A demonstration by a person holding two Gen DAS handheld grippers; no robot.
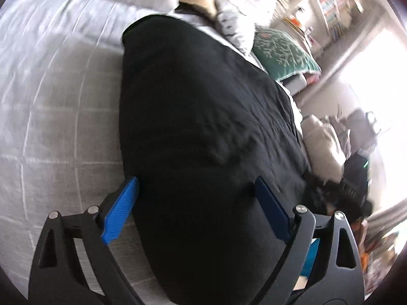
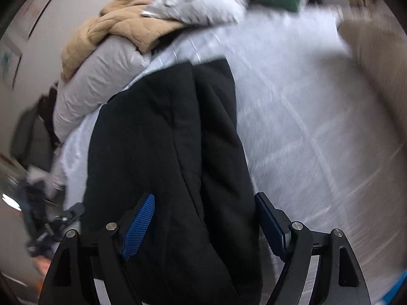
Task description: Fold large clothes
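Note:
A large black garment (image 1: 203, 132) lies folded lengthwise on the white quilted bed (image 1: 51, 101). My left gripper (image 1: 197, 185) is open, its blue fingers (image 1: 122, 208) spread wide over the garment's near end. In the right wrist view the same black garment (image 2: 165, 152) shows a long fold line down its middle. My right gripper (image 2: 203, 203) is open too, its blue fingers (image 2: 138, 226) standing either side of the garment's near end. Neither gripper holds cloth.
A tan jacket (image 2: 122, 25) and a pale grey puffy coat (image 2: 96, 76) are piled at the bed's far side. A green patterned cushion (image 1: 285, 50) and beige pillow (image 1: 323, 145) lie beside the garment. Bookshelves (image 1: 330, 7) stand beyond.

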